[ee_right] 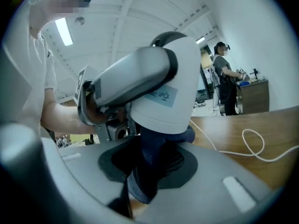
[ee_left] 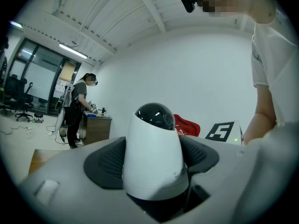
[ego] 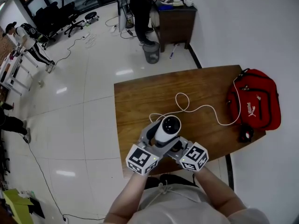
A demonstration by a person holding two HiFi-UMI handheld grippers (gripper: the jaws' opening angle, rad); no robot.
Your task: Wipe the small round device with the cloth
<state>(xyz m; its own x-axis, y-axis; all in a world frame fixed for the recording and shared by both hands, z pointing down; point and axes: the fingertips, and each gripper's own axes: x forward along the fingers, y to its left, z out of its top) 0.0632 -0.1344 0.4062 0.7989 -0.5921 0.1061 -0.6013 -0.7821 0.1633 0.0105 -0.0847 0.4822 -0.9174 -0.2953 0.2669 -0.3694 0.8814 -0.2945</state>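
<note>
The small round device (ego: 167, 129), a white cone-shaped body with a glossy black dome, is held above the near edge of the wooden table (ego: 140, 101). My left gripper (ego: 158, 138) is shut on its body. In the left gripper view the device (ee_left: 154, 157) stands between the dark pads (ee_left: 106, 162), dome pointing away. My right gripper (ego: 176, 147) sits just right of it, shut on a dark blue cloth (ee_right: 149, 167). In the right gripper view the cloth bunches up against the underside of the device (ee_right: 170, 94), and the left gripper (ee_right: 126, 78) wraps the device's side.
A red bag (ego: 254, 99) lies at the table's right end, with a small black object (ego: 245, 134) beside it. A white cable (ego: 201, 108) loops across the tabletop. Beyond the table are a bin (ego: 151, 52), a dark cabinet (ego: 175, 22) and a standing person (ego: 140, 8).
</note>
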